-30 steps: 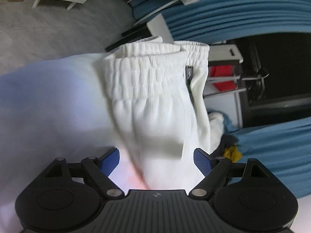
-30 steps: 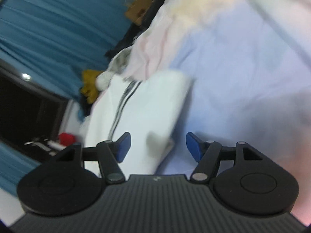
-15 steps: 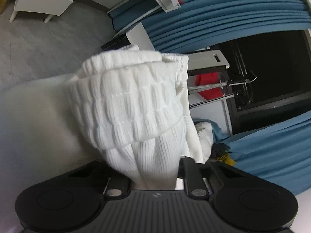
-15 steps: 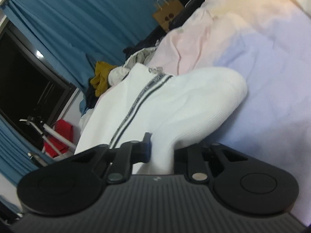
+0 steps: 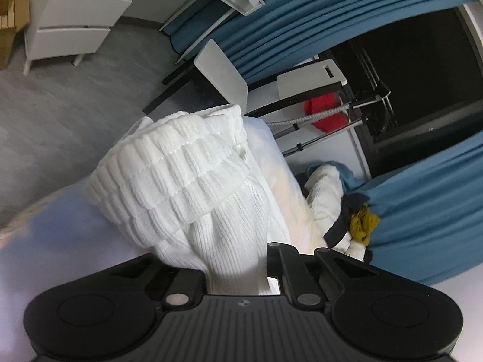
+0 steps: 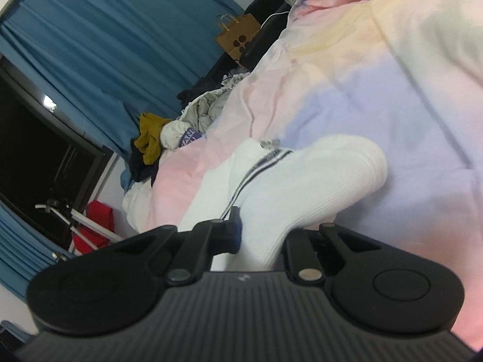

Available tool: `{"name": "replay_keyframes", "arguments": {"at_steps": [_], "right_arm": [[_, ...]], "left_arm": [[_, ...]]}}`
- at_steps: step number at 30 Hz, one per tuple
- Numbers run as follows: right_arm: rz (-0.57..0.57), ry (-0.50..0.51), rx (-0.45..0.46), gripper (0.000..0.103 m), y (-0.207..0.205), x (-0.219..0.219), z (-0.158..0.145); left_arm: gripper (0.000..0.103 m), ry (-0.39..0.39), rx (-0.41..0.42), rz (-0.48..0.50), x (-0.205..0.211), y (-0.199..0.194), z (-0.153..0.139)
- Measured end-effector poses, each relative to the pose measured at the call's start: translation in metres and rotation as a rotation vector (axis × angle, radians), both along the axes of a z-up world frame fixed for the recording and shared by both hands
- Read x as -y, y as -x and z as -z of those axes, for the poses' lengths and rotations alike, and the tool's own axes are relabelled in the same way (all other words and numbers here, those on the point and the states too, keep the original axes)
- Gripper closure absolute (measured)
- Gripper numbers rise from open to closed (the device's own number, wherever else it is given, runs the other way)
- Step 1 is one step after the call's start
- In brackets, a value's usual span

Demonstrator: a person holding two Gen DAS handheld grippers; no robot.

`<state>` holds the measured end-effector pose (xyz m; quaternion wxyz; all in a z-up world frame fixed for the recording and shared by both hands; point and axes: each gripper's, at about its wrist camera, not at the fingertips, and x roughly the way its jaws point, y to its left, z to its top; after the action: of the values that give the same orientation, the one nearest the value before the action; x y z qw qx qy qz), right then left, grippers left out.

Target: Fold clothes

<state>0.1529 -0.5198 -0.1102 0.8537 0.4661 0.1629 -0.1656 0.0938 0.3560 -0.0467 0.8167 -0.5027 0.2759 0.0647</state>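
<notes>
Left gripper (image 5: 235, 267) was pinched tight on white ribbed fabric, angled slightly downward. Right gripper (image 6: 261, 241) was closing, pads already pressing white fabric bunched between them, also tilted a bit downward.

Both grippers now clamped, garment (image 5: 193, 187) raised

- Pleated blue curtains (image 5: 317, 21) hang far ahead, above the claw.
- A white drawer cabinet (image 5: 72, 27) stands on grey floor, up left.
- A brown paper bag (image 6: 237, 34) sits far ahead.
- A pastel bedsheet (image 6: 392, 75) spreads ahead and right.
</notes>
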Motion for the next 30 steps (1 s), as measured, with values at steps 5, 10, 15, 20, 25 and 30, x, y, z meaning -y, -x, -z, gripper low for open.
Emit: {"name": "replay_keyframes", "arguments": {"at_steps": [5, 10, 15, 20, 25, 30], "right_arm": [[-0.010, -0.039, -0.039, 0.091, 0.038, 0.003, -0.003], [-0.021, -0.039, -0.141, 0.091, 0.041, 0.006, 0.020], [-0.035, -0.012, -0.157, 0.091, 0.037, 0.005, 0.030], [-0.041, -0.015, -0.151, 0.091, 0.039, 0.006, 0.035], [-0.044, -0.027, -0.154, 0.091, 0.039, 0.009, 0.037], [-0.049, -0.020, -0.156, 0.091, 0.039, 0.008, 0.036]], "left_arm": [[0.094, -0.067, -0.075, 0.039, -0.001, 0.059, -0.002], [0.083, -0.096, -0.100, 0.087, 0.000, 0.079, 0.015], [0.057, -0.160, -0.143, 0.118, 0.007, 0.101, 0.005], [0.041, -0.328, -0.128, 0.131, 0.037, 0.130, -0.030], [0.030, -0.541, -0.002, 0.131, 0.082, 0.151, -0.074], [0.024, -0.656, 0.157, 0.132, 0.144, 0.148, -0.094]]}}
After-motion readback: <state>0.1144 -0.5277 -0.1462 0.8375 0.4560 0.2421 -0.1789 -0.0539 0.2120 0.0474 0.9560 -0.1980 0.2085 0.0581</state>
